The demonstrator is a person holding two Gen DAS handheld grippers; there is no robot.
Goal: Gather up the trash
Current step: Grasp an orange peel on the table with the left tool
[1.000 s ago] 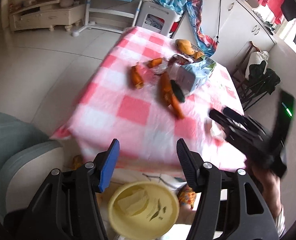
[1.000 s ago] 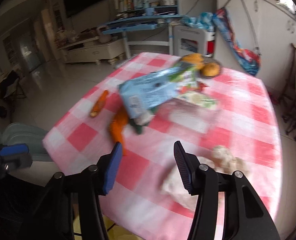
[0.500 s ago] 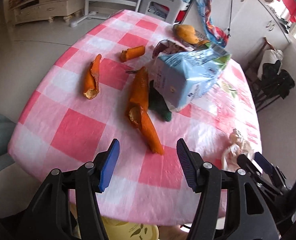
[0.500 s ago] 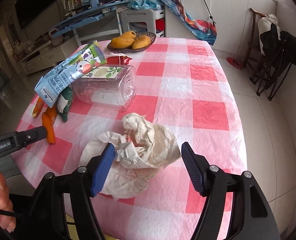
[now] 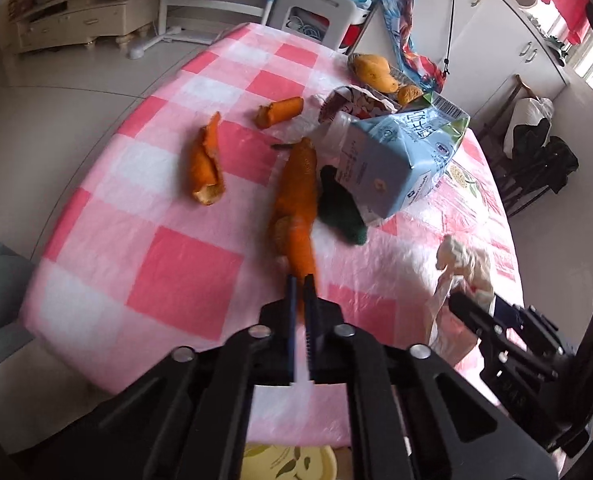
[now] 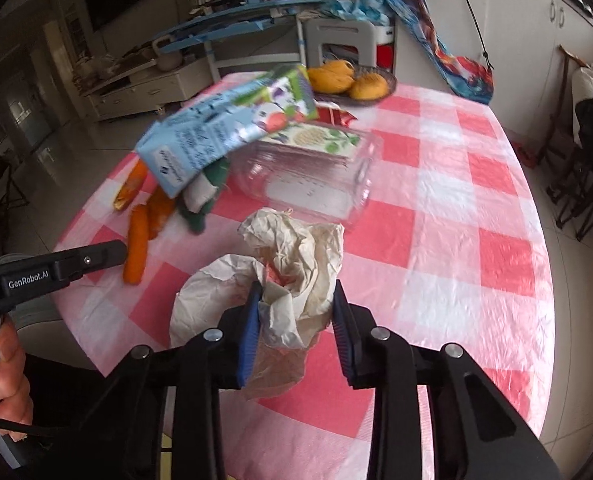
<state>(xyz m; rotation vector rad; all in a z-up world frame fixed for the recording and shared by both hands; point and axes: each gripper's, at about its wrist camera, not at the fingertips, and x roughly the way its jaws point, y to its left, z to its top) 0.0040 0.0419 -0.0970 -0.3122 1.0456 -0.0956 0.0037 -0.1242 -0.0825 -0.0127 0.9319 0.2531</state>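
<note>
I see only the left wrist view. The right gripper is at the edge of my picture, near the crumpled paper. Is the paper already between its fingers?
Observer: Yes. In the right wrist view the right gripper has just been closing its jaws. The crumpled paper is between them, and both pads touch it.
Operator: What lies behind the paper? The blue carton blocks my view.
Observer: A clear plastic jar lies on its side there, and the carton rests tilted on top of it.
Operator: And the yellow fruits at the far end?
Observer: They sit in a dark shallow bowl, apart from the trash.
</note>
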